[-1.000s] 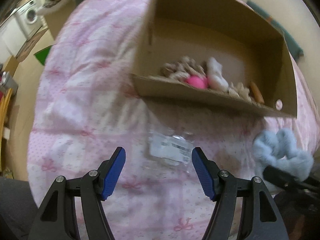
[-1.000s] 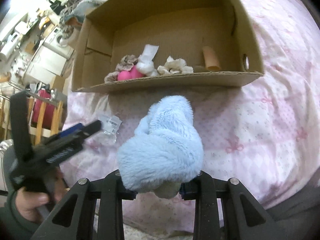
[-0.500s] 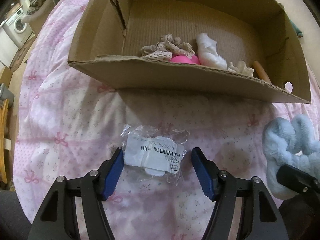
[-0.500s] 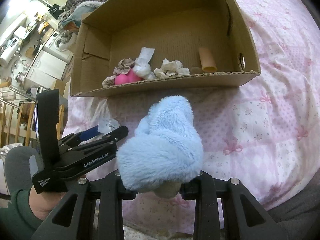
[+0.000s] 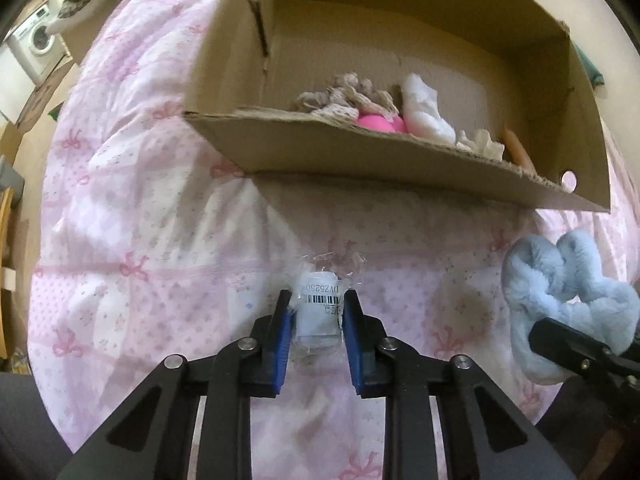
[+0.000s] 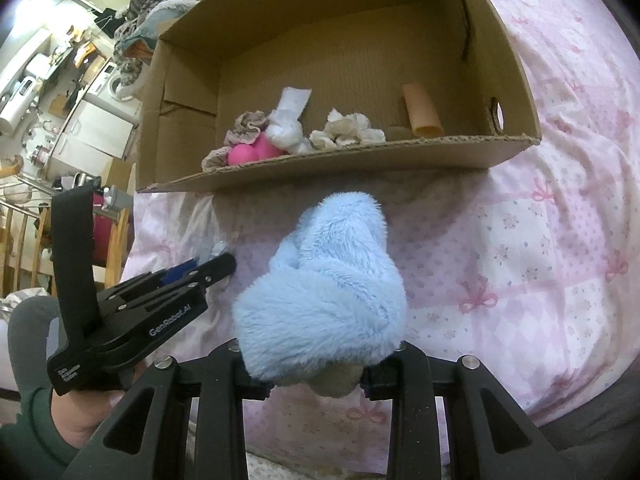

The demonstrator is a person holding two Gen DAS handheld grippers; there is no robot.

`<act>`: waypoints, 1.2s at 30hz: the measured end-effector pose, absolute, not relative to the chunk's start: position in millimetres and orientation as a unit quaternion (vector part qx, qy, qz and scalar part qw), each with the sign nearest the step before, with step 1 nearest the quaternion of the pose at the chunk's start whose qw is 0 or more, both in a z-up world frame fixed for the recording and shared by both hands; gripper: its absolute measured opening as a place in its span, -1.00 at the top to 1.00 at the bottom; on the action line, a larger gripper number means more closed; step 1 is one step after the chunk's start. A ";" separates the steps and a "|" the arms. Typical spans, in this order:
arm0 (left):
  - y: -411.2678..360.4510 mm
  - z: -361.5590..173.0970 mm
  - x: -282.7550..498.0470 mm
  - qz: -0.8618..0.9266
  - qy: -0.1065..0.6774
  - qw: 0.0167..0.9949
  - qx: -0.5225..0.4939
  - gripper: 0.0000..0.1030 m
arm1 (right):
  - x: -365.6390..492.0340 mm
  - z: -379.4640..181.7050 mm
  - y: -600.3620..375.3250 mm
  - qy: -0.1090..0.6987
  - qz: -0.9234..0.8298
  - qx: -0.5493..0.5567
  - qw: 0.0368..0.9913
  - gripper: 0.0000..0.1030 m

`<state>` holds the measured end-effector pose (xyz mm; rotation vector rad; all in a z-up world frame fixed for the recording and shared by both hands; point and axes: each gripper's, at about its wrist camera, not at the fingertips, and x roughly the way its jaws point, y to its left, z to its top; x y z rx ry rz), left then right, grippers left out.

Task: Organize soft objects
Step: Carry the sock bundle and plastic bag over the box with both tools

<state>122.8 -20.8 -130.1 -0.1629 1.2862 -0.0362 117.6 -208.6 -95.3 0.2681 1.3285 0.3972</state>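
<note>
A clear plastic packet (image 5: 320,312) with a barcode label lies on the pink bedspread (image 5: 140,240). My left gripper (image 5: 318,300) is closing its jaws on the packet, and the blue pads (image 5: 282,332) press its two sides. My right gripper (image 6: 316,364) is shut on a fluffy light-blue soft item (image 6: 332,288), held above the bedspread in front of the cardboard box (image 6: 320,164). That item (image 5: 560,288) also shows at the right edge of the left wrist view. The right fingertips are hidden under the fluff.
The open box (image 5: 360,160) holds a lace scrunchie (image 5: 344,96), pink balls (image 5: 376,122), a white cloth (image 5: 424,112), crumpled cream fabric (image 6: 344,132) and a beige tube (image 6: 420,112). A hand in a green sleeve (image 6: 24,432) holds the left gripper (image 6: 216,264). Furniture stands beyond the bed at left.
The left jaws have closed from wide apart onto the plastic packet, squeezing it narrower. The right gripper keeps the blue fluffy item in the same place.
</note>
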 end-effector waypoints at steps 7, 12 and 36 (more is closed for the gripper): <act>-1.0 -116.5 111.3 -0.014 0.589 0.802 -0.100 0.58 | 115.6 -95.3 -203.2 0.609 0.182 0.107 0.764 0.37; 16.7 -104.3 94.3 -0.004 0.581 0.807 -0.103 0.58 | 113.8 -93.4 -200.3 0.606 0.184 0.100 0.768 0.37; 20.6 25.3 85.9 0.012 0.455 0.885 -0.098 0.58 | 91.4 -1.3 -213.6 0.503 0.219 0.125 0.827 0.37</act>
